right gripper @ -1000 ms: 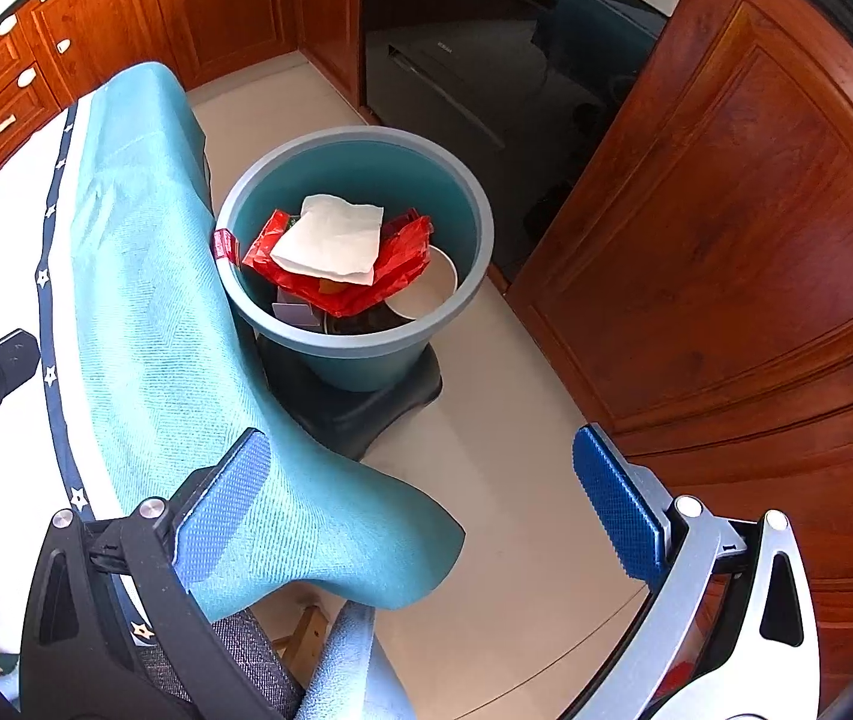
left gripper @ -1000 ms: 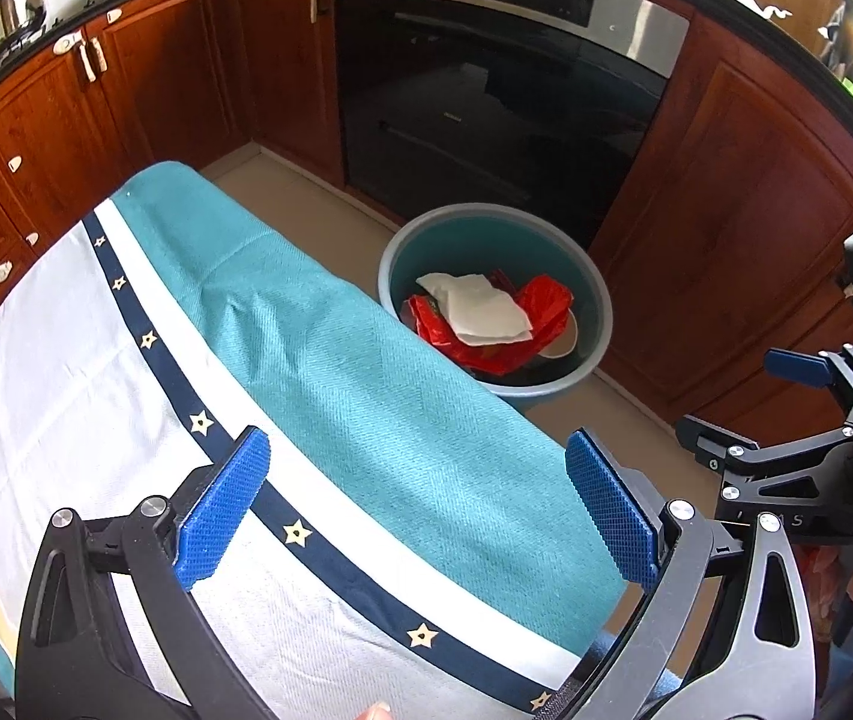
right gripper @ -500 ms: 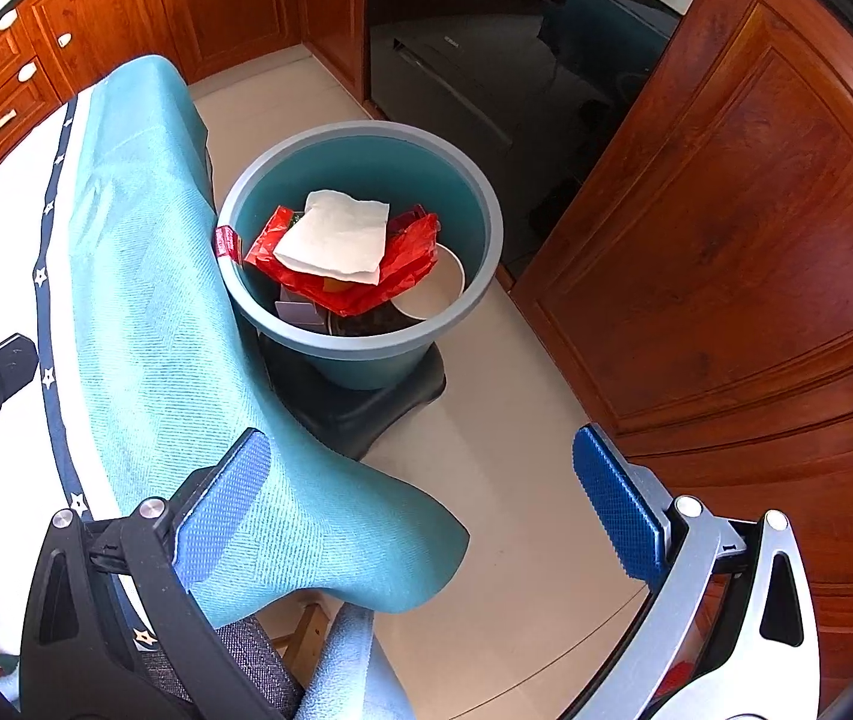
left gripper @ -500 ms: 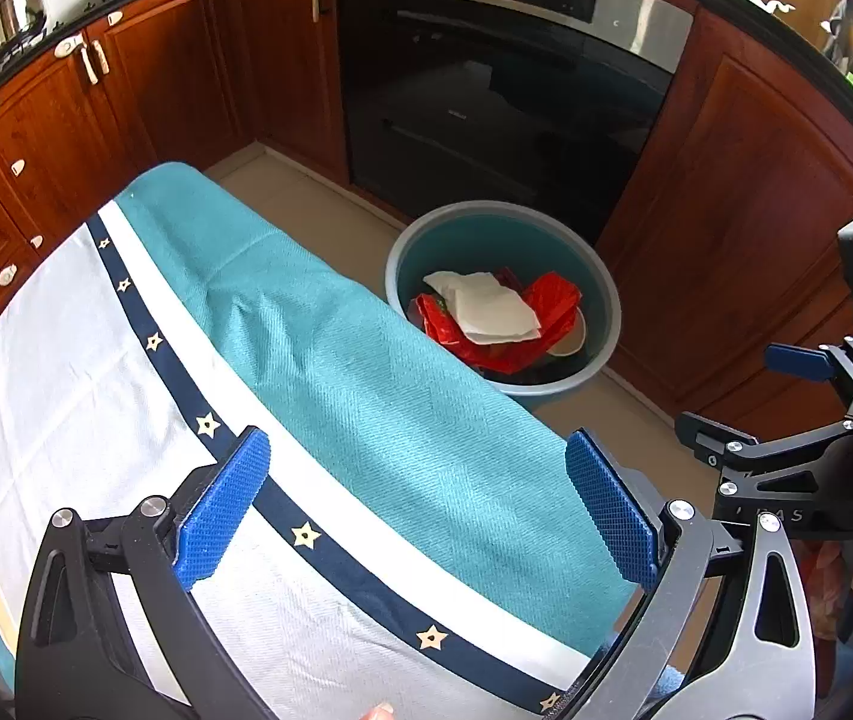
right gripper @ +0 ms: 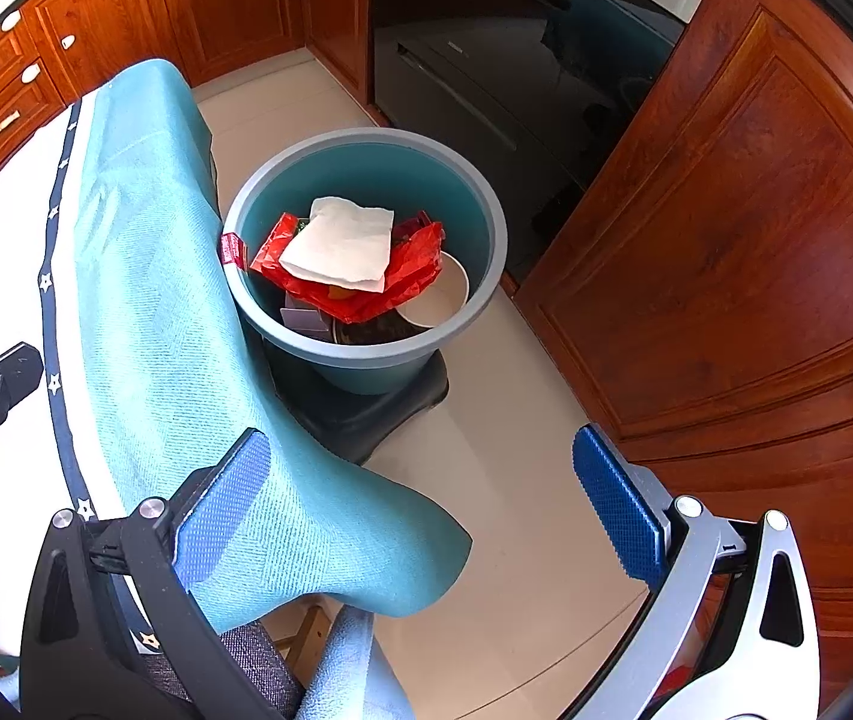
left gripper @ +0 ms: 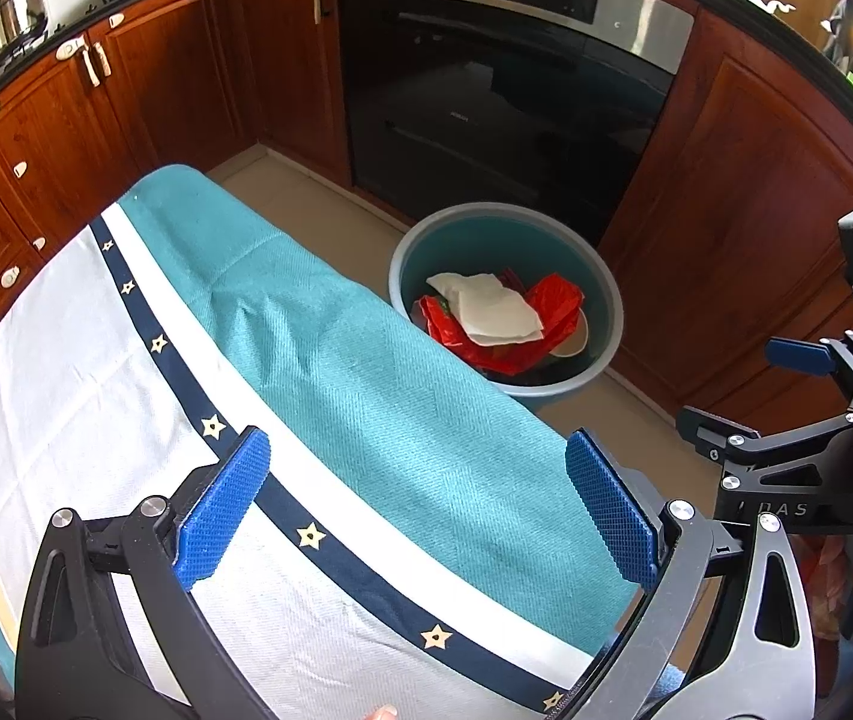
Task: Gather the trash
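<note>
A teal bin (right gripper: 489, 222) (left gripper: 606, 294) stands on the floor beside the table. Inside lie a white napkin (right gripper: 342, 243) (left gripper: 495, 309) on top of a red wrapper (right gripper: 411, 276) (left gripper: 555, 300), a paper cup (right gripper: 441, 297) and other scraps. My left gripper (left gripper: 417, 510) hovers open over the tablecloth with nothing between its blue pads. My right gripper (right gripper: 420, 510) is open too, above the table's corner and the floor, short of the bin. The right gripper also shows at the right edge of the left wrist view (left gripper: 810, 408).
The table wears a teal and white cloth (left gripper: 330, 372) with a navy star stripe. Wooden cabinets (right gripper: 744, 228) and a black oven (left gripper: 486, 102) close in the floor around the bin. A dark stand (right gripper: 366, 414) sits under the bin. Pots (left gripper: 12, 18) rest on the counter.
Both views drift slightly; the bin sits a little further right in each view than a second ago. Both grippers stay open and empty.
</note>
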Motion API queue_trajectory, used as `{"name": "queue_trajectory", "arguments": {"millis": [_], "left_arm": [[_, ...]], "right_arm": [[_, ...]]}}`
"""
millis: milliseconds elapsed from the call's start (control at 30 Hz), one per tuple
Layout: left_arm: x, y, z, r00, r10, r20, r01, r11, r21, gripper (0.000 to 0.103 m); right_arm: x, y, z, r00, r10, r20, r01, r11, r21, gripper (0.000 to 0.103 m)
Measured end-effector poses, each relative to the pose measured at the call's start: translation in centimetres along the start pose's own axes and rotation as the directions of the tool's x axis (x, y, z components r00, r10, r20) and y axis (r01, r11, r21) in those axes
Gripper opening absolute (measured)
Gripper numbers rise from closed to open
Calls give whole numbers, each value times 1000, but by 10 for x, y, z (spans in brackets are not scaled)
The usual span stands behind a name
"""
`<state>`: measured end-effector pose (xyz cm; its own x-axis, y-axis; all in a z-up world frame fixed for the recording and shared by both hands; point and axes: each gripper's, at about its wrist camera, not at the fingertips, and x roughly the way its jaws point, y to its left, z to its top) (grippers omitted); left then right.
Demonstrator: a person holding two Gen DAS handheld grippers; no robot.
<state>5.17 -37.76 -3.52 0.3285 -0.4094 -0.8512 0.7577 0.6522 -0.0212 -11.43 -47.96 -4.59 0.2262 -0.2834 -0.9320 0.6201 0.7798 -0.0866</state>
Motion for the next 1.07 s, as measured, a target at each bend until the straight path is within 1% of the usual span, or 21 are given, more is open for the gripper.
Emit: {"name": "queue_trajectory", "arguments": {"millis": [233,333,433,767,900,1067], "left_arm": [[-1,0,-1,1000,2,6,-2,1000,8,99],[1,0,-1,1000,-20,-4,20,1000,5,99],[2,-1,-1,1000,0,-4,1,1000,11,99],[1,-3,-2,1000,13,0,-13,1000,25,99],[1,-4,-2,1000,29,1,-29,999,32,99],[0,-3,-2,1000,25,-4,-25,999,31,99]], "right_arm": [[1,2,0,1000,2,-3,-2,1000,-3,97],[2,2,0,1000,4,-5,-4,1000,-3,97],[2,3,-1,1000,4,-6,-4,1000,-5,97],[5,4,-2,1000,-6,-9,6,1000,-11,97],[6,4,-2,1000,-8,-9,7,1000,-12,97],[6,5,-3,1000,-10,-9,10,1000,-14,97]]}}
